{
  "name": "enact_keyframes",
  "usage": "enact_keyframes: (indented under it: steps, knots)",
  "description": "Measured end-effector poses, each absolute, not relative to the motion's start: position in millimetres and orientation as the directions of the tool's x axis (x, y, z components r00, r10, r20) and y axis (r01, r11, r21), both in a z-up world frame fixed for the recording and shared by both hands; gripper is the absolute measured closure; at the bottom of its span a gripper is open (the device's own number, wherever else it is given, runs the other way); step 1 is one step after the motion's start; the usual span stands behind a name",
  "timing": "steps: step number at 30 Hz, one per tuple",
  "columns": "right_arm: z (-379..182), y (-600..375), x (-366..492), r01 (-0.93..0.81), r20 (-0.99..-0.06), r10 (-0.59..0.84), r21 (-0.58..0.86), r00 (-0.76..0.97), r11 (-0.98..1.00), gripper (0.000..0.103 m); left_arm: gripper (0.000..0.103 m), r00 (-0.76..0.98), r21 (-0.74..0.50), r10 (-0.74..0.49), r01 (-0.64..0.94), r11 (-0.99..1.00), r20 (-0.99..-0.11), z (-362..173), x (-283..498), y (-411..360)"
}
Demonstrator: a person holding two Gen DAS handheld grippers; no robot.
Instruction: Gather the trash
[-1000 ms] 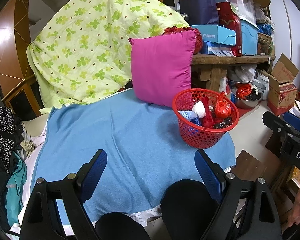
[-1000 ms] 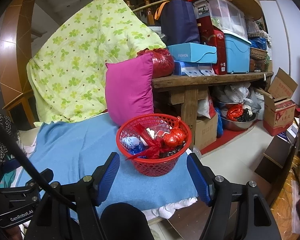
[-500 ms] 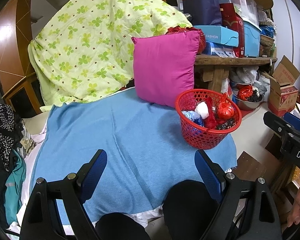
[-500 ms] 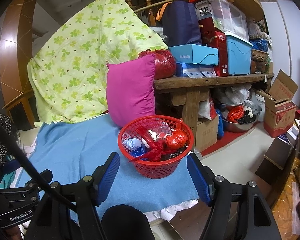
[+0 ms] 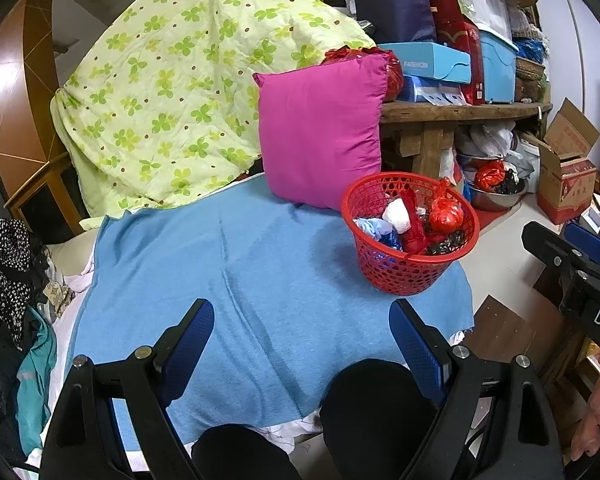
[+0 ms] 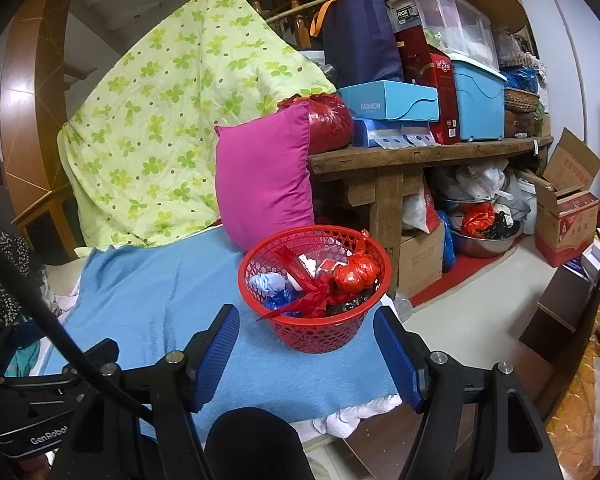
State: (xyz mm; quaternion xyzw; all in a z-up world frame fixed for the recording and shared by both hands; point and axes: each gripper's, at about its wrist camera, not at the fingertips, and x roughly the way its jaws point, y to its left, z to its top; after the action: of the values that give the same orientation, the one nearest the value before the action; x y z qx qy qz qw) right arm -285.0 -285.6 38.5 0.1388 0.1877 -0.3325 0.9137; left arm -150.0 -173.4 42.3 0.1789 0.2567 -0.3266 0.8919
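A red mesh basket (image 5: 404,276) (image 6: 320,332) stands near the right corner of the blue cloth (image 5: 236,280) (image 6: 156,292). It holds bagged trash: a tied red bag (image 5: 446,216) (image 6: 356,272), a white wad (image 5: 396,212), blue and black scraps. My left gripper (image 5: 302,328) hangs open over the cloth's near edge, nothing between its blue pads. My right gripper (image 6: 306,338) is open too, just short of the basket, its pads apart from the basket's sides. In the left wrist view the right gripper shows at the right edge.
A magenta pillow (image 5: 320,132) leans behind the basket against a green clover quilt (image 5: 172,92). A wooden bench (image 6: 420,156) stacked with boxes stands right of it, with a steel bowl (image 6: 484,240) and cardboard box (image 6: 564,216) on the floor. Clothes (image 5: 4,264) pile at left.
The left wrist view has shifted slightly, with the basket and pillow sitting a little further right in it. The right gripper and basket look unchanged; both grippers stay open.
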Motion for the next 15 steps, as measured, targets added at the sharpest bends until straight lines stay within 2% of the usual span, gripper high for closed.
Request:
enact_keyframes:
  steps: [15]
  knots:
    - [44.5, -288.7, -291.0, 0.664, -0.417, -0.565, 0.134, 0.712, 0.736, 0.03, 0.013, 0.656, 0.155, -0.5, 0.68, 0.717, -0.565, 47.8, -155.0, -174.9]
